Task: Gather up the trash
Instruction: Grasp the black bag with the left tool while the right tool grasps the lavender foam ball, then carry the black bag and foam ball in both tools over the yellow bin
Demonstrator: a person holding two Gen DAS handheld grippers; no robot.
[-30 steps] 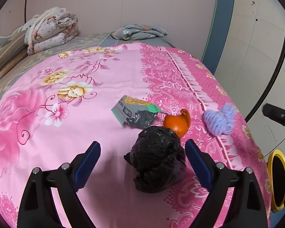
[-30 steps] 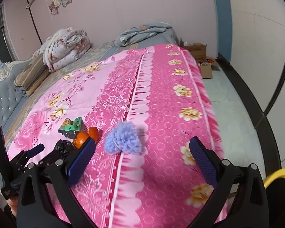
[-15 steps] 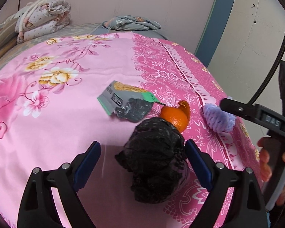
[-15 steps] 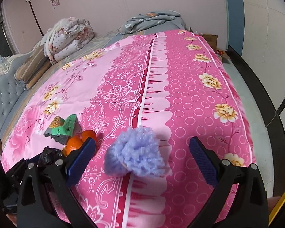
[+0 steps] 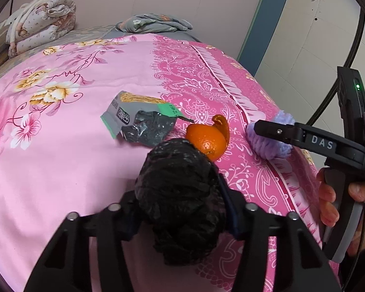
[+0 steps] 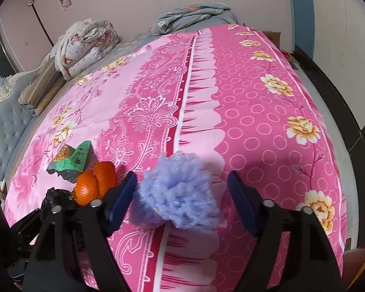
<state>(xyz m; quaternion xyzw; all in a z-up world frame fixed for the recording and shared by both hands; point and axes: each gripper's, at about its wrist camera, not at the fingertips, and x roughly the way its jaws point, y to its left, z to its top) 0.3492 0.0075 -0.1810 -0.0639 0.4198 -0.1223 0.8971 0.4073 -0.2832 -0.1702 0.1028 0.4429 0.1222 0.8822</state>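
Left gripper [image 5: 180, 209], jaws just closed in, pads pressed on black bag [image 5: 180, 194] lying on pink bedspread [image 5: 60, 158]. Right gripper [image 6: 181, 199], jaws just narrowed yet apart, straddling purple puff [image 6: 177, 194]; left pad touching or nearly so, right pad clear. Beyond bag: orange peel [image 5: 208, 137], touching; then grey wrapper [image 5: 138, 119]. Puff near bedspread's edge, right of peel.

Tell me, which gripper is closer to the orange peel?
Left. The left gripper is closed around the black bag that lies right against the orange peel. The right gripper, jaws just closing, straddles the purple fluff on the peel's other side.
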